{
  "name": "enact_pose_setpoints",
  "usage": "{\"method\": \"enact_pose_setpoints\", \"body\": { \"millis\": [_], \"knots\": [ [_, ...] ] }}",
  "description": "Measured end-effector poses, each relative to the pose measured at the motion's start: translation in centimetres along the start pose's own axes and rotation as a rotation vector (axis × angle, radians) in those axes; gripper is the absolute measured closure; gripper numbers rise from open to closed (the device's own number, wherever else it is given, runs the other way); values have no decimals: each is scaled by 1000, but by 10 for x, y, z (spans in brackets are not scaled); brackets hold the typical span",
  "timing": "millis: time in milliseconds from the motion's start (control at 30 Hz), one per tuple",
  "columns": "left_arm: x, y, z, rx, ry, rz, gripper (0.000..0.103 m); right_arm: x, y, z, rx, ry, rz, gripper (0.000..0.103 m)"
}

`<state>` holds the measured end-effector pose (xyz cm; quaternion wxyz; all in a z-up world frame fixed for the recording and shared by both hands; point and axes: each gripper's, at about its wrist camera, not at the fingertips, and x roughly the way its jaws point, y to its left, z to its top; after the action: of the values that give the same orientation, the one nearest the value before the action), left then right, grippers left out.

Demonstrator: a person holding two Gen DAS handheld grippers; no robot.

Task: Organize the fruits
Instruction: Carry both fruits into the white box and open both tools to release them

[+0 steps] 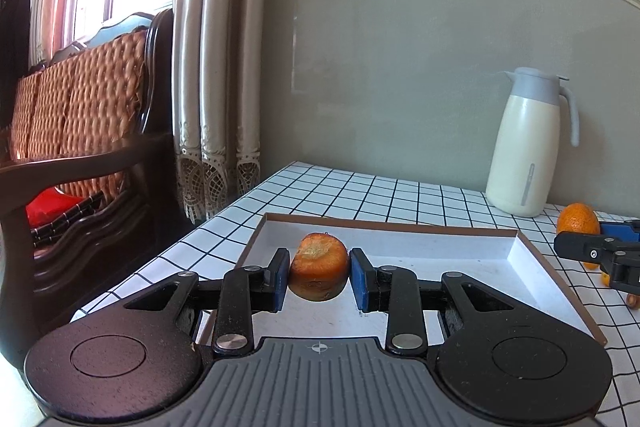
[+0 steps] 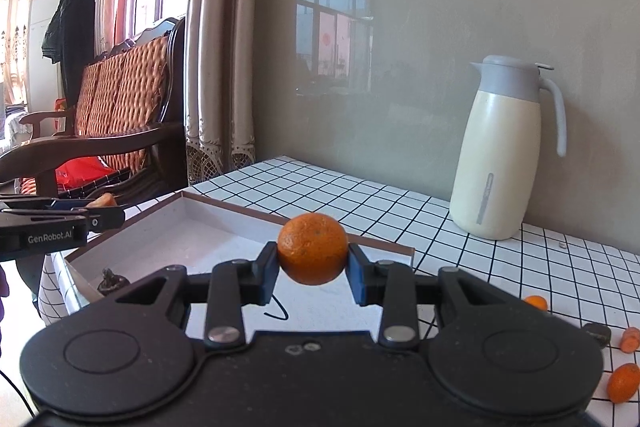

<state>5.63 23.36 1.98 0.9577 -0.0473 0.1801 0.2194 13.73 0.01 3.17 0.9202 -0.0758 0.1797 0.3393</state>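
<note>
Left tool [image 1: 319, 274] pinches a carrot chunk [image 1: 318, 271] above the tray [image 1: 516, 247]; right tool [image 2: 313, 255] pinches an orange [image 2: 312, 248]

Orange carrot chunk [image 1: 318, 267] between blue pads [image 1: 282, 277], orange mandarin [image 2: 313, 254], white tray [image 1: 440, 255] rimmed brown, white table [image 1: 360, 195] gridded black, cream jug [image 1: 524, 155] with grey lid.

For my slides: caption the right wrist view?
Right gripper carries an orange toward the tray.
</note>
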Motion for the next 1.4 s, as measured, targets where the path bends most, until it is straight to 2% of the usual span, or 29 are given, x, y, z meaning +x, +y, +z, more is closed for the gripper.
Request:
{"method": "enact_pose_setpoints", "body": {
  "millis": [533,800,1400],
  "knots": [
    [27,8,5,-3,19,20,70,30,-10,5,28,35,-19,76],
    [41,8,6,4,41,38,70,48,-16,5,30,95,-36,76],
    [63,11,7,1,84,36,70,74,-24,7,43,151,-32,76]
  ]
}}
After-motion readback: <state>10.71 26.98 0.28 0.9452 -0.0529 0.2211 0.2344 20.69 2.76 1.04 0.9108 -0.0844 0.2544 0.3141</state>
